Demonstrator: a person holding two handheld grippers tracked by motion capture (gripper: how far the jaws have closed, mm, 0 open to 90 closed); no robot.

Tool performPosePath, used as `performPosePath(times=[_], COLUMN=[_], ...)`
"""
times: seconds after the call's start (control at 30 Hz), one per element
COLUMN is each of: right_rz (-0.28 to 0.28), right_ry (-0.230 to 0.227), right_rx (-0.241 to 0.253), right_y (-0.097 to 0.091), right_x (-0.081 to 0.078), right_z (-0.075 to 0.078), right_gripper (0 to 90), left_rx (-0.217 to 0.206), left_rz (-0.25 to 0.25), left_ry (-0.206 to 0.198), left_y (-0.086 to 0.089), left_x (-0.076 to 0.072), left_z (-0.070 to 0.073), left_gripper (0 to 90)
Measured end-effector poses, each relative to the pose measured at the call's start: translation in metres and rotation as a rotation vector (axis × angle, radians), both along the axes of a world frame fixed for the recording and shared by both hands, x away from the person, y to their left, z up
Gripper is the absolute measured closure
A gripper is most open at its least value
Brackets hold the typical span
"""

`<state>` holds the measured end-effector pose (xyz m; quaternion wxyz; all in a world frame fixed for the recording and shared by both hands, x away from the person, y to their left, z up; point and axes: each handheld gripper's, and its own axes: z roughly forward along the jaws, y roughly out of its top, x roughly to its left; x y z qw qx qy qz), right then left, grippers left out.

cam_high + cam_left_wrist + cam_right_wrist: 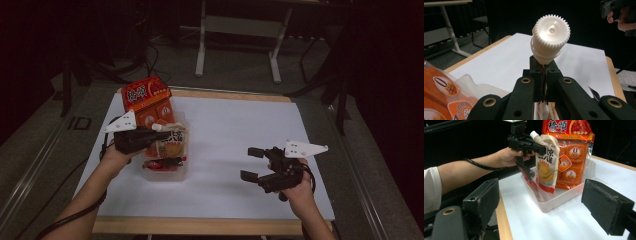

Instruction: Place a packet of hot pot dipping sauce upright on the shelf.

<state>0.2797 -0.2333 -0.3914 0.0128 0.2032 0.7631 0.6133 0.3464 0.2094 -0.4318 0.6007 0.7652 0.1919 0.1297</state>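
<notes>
A beige spout pouch [173, 140] [547, 167] hangs upright over a clear plastic tub [170, 174] [564, 196]. My left gripper [150, 134] [544, 72] is shut on the pouch just below its white ribbed cap [551, 35], and that same gripper [534, 146] is seen from the side in the right gripper view. A tall orange snack pack [149, 100] [571, 152] leans in the tub's far end. A red packet [162, 163] [531, 182] lies along the tub's near side. My right gripper [252, 164] [549, 202] stands open and empty, well to the right of the tub.
White paper [235, 125] covers the wooden table [200, 226]. Beyond the far edge stand the legs of a metal frame [237, 45] on a grey floor. Cables trail from both hands.
</notes>
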Motion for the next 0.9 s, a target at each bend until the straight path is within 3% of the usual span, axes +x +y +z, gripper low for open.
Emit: performPosePath(times=[0.4,0.83,0.9], right_rz=[0.009,0.007,0.005], right_ry=[0.008,0.01,0.013], right_rx=[-0.007,0.001,0.003], right_y=[0.0021,-0.0004,-0.0012], right_x=[-0.0002,0.0,0.0002], right_z=[-0.0014,-0.001,-0.0011], right_gripper=[14.9,15.0,15.0], left_rx=[-0.03,0.021,0.034], left_rz=[-0.009,-0.006,-0.006], left_ry=[0.009,0.002,-0.014], left_y=[0.0025,-0.0016,-0.004], left_x=[-0.0008,0.0058,0.006], left_z=[-0.0056,0.0005,0.0037], left_gripper=[88.2,88.2,88.3])
